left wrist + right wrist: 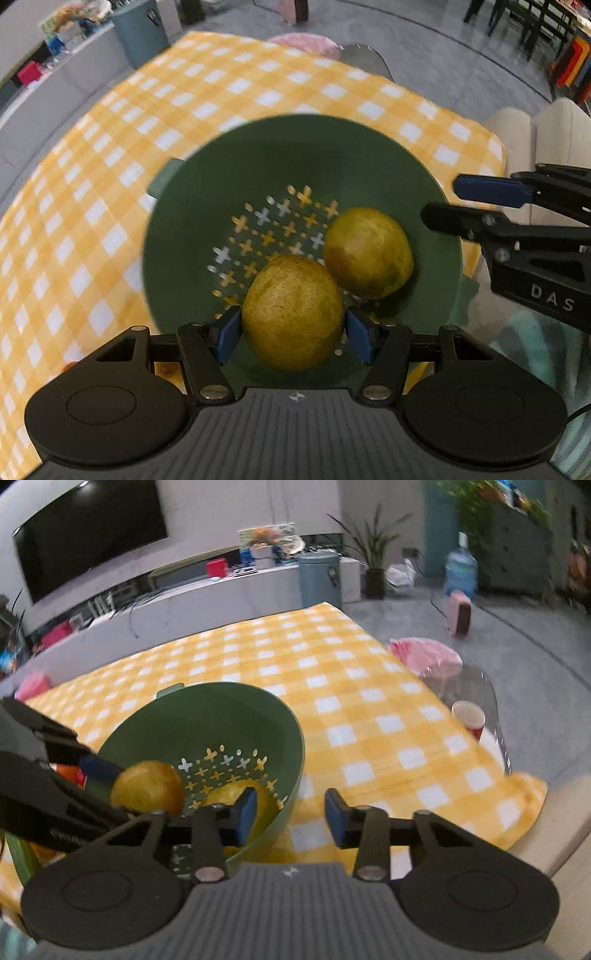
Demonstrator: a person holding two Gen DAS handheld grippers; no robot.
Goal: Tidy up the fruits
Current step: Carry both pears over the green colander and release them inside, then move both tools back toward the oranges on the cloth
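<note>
**Left gripper holds a pear over the colander; right gripper stands empty off its rim**

The left gripper [293, 332] is clamped on a pear [293, 312], one blue pad pressed at its 9 o'clock side and the other at its 3 o'clock side. The fruit is nearly round, so no long axis matters for the grip. Seen from the left wrist, the pear hangs above the near part of the green colander [332, 155], which sits on the yellow checked cloth [184, 92] over the worktop. A second pear [369, 253] lies inside the colander, toward 1 o'clock from the held one; whether the two touch I cannot tell.

The relation that counts: the held pear is already within the rim, with the colander floor directly below the gripper and the free patch of perforated floor at about 11 o'clock from it. A release here would likely set it down beside the other pear, possibly rolling against it.

The right gripper [290, 814] has its pads apart with nothing between them. In its own view the colander lies toward 9 o'clock. In the left wrist view it enters from 3 o'clock, just outside the colander's rim. The left gripper is plainly the nearer one to the drop spot
</note>
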